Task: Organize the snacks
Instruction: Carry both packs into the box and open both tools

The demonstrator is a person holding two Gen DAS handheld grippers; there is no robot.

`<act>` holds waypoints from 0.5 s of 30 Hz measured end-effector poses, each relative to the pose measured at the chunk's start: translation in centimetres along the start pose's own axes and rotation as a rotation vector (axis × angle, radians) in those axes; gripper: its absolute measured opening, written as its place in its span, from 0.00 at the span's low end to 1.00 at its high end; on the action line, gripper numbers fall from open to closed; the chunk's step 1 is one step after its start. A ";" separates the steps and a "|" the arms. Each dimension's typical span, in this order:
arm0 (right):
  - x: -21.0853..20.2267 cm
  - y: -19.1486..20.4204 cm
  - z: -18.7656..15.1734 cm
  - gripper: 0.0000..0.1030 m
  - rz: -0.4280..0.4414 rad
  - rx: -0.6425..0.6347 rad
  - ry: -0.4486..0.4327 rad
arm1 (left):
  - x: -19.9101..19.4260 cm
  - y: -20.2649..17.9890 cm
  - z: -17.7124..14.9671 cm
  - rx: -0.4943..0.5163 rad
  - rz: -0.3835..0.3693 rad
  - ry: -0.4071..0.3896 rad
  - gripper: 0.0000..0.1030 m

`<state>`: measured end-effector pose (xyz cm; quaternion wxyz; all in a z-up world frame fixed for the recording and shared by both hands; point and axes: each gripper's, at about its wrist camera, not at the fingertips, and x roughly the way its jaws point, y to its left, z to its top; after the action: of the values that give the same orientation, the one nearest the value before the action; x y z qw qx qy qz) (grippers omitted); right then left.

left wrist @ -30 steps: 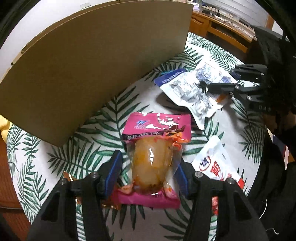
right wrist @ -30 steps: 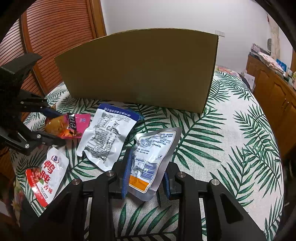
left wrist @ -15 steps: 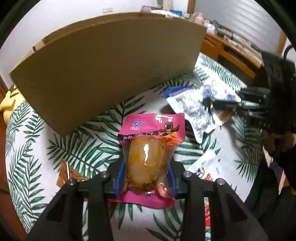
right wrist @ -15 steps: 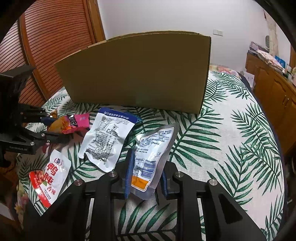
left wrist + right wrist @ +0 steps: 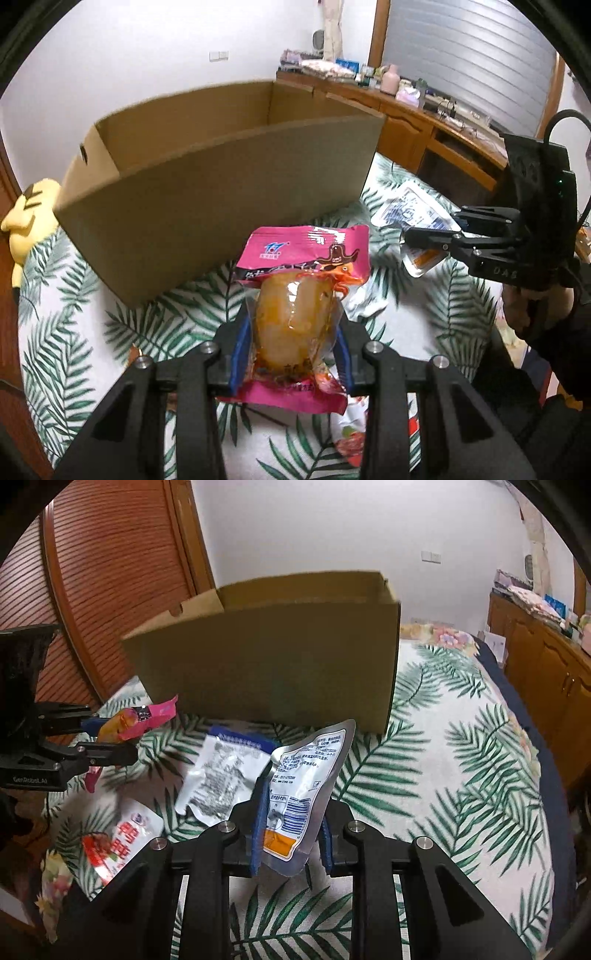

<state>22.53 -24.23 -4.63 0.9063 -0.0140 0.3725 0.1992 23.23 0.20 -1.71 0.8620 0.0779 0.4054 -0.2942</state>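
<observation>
My left gripper (image 5: 291,332) is shut on a pink snack packet (image 5: 301,295) with an orange-brown piece inside, held above the leaf-print cloth in front of the open cardboard box (image 5: 207,184). The packet also shows in the right wrist view (image 5: 136,720). My right gripper (image 5: 291,812) is shut on a silver pouch (image 5: 306,775) with a barcode, lifted off the cloth. The box (image 5: 273,657) stands behind it. In the left wrist view the right gripper (image 5: 436,236) holds that pouch (image 5: 410,214) at the right.
A white and blue pouch (image 5: 225,771) and a white packet with red print (image 5: 118,838) lie on the leaf-print cloth (image 5: 461,775). A yellow plush toy (image 5: 29,214) sits left of the box. Wooden cabinets (image 5: 424,122) stand behind.
Both grippers have risen with their packets, so the box's open top now shows. The left gripper closed on the pink packet during this time.
</observation>
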 end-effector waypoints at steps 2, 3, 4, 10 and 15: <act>-0.7 0.1 0.6 0.21 0.001 -0.005 -0.019 | -0.4 -0.3 0.7 0.001 0.002 -0.020 0.36; -1.0 0.1 0.9 0.21 0.001 -0.008 -0.026 | -0.5 -0.4 1.0 0.002 0.005 -0.029 0.36; -1.5 0.2 1.3 0.21 0.002 -0.013 -0.037 | -0.8 -0.4 1.3 0.003 0.012 -0.040 0.36; -2.8 0.9 4.1 0.21 0.000 -0.058 -0.087 | -1.6 -0.2 3.4 -0.019 0.047 -0.106 0.36; -3.5 1.3 7.2 0.21 -0.003 -0.099 -0.134 | -1.8 0.2 5.6 -0.033 0.075 -0.155 0.36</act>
<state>24.64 -23.01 3.11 0.9276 -0.0460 0.3007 0.2167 26.08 -0.90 3.27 0.9023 0.0555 0.3392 -0.2602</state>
